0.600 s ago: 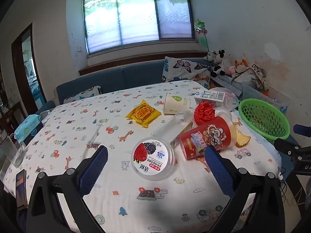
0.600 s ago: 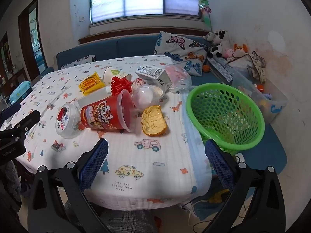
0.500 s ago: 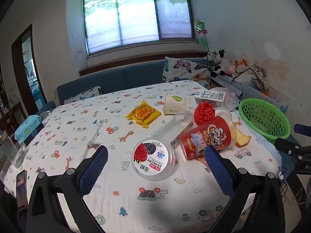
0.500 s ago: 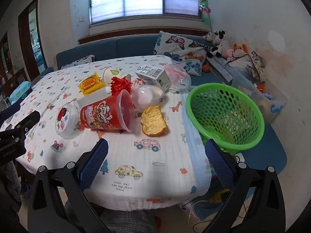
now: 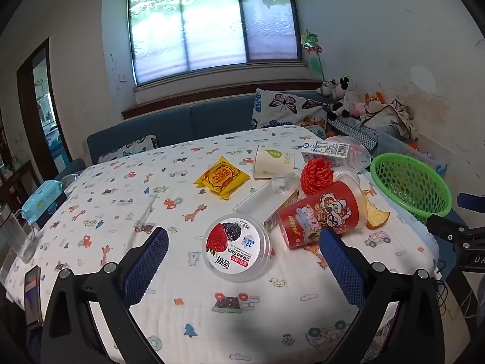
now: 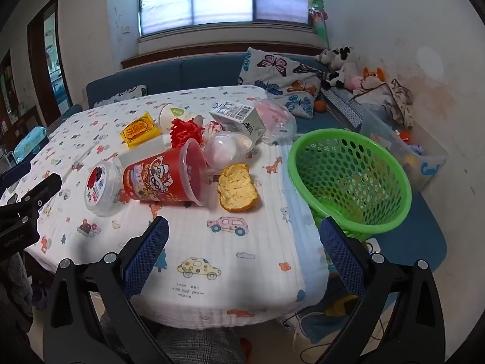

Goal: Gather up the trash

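Note:
Trash lies on the table: a round yogurt tub (image 5: 235,249) (image 6: 100,184), a red cup on its side (image 5: 321,213) (image 6: 165,179), a bread slice (image 6: 237,187), a red mesh net (image 5: 317,171), a yellow snack packet (image 5: 221,176), a paper cup (image 5: 272,161) and a milk carton (image 6: 237,116). A green basket (image 6: 348,176) (image 5: 410,185) stands off the table's right edge. My left gripper (image 5: 242,265) is open and empty, just in front of the yogurt tub. My right gripper (image 6: 244,256) is open and empty over the table's near edge, in front of the bread.
The table has a white cartoon-print cloth (image 5: 127,200). A clear plastic dome lid (image 6: 225,148) and a plastic bag (image 6: 277,119) lie by the carton. A blue sofa (image 5: 188,124) with pillows runs behind. A wipes pack (image 5: 42,197) and a glass (image 5: 13,236) sit at the far left.
Both grippers have stayed almost still. Nothing on the table has moved.

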The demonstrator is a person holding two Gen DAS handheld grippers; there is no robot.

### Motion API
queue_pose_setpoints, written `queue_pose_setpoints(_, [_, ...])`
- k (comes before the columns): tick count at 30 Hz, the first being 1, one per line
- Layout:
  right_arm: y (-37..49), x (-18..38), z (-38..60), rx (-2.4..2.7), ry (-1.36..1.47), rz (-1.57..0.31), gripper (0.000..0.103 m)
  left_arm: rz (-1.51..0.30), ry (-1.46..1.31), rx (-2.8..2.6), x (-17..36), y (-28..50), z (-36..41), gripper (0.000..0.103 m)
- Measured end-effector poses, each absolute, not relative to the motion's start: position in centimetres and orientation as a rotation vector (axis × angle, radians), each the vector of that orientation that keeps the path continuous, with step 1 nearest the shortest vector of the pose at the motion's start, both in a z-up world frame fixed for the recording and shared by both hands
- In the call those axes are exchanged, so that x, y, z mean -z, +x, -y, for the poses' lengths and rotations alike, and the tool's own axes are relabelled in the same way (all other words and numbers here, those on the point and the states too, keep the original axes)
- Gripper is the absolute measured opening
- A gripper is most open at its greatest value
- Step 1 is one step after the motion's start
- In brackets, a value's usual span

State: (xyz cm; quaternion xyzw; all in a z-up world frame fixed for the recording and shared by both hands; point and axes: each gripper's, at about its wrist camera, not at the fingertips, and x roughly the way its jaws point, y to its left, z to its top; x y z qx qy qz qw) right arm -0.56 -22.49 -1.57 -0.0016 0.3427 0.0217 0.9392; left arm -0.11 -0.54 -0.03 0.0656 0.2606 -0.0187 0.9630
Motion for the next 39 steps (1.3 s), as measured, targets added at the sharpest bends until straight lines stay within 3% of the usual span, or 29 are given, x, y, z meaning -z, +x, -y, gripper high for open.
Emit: queue_pose_setpoints(39, [-0.07,1.74,22.12,-0.042,-0.007,-0.702,0.099,-0.528,0.131,0.039,0.38,0.12,0.5,0.097])
